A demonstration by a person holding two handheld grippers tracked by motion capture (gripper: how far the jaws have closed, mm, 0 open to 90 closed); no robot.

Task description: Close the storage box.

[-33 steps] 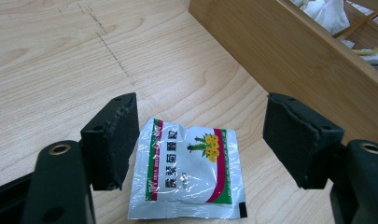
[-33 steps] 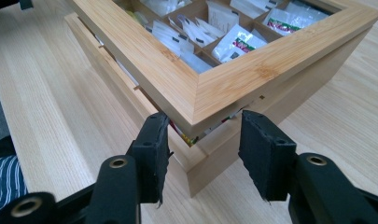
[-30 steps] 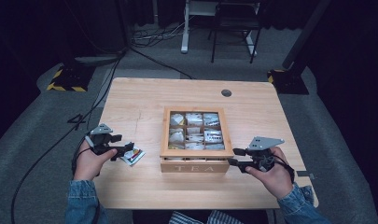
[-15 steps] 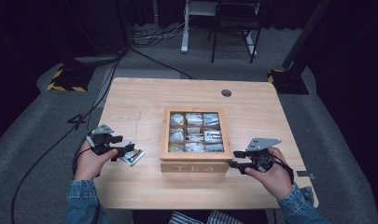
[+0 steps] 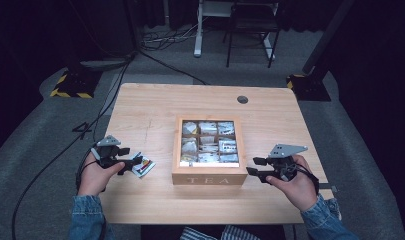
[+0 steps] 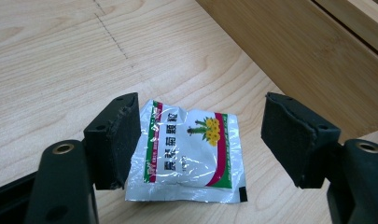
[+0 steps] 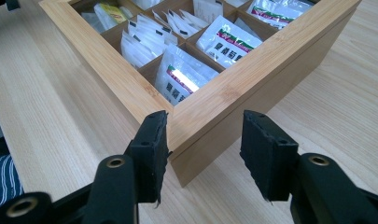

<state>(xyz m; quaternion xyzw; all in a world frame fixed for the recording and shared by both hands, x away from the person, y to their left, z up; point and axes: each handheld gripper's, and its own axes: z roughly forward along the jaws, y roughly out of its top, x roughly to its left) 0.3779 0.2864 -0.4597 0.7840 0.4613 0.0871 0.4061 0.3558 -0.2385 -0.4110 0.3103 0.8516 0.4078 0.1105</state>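
Observation:
A wooden tea box (image 5: 208, 176) marked TEA sits mid-table, its compartments full of sachets. A silver tea sachet (image 6: 190, 150) with red and green edges lies flat on the table to the box's left (image 5: 143, 166). My left gripper (image 6: 200, 137) is open, its jaws either side of the sachet, not pinching it; in the high view it (image 5: 131, 163) points right. My right gripper (image 7: 203, 151) is open, its jaws straddling the near right corner of the tea box (image 7: 210, 100); in the high view it (image 5: 255, 166) sits at the box's right front.
The light wooden table (image 5: 155, 105) has a round cable hole (image 5: 242, 99) at the back right. Cables trail off its left side over the grey floor. A chair and desk legs stand beyond the far edge. Sachets (image 7: 179, 77) fill the box compartments.

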